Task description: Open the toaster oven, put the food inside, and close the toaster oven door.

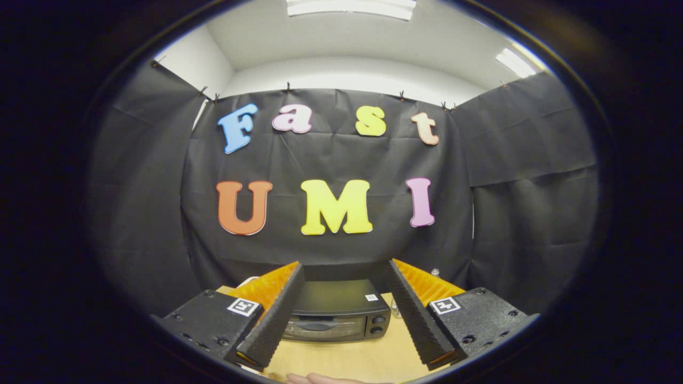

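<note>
A black, box-shaped toaster oven (pixel 339 312) with a dark glass door sits on a pale wooden worktop (pixel 347 357), its front facing the camera. The door looks closed, its handle running across the upper front, with two round knobs stacked at the right end. It lies between and just beyond the tongs (pixel 341 314), framed by them, probably so the approach lines up with the handle. The tongs are spread wide apart and hold nothing, well short of the oven. At the near edge of the worktop, part of a person's hand (pixel 315 378) rests. A small clear object, hard to identify, stands just right of the oven.
</note>
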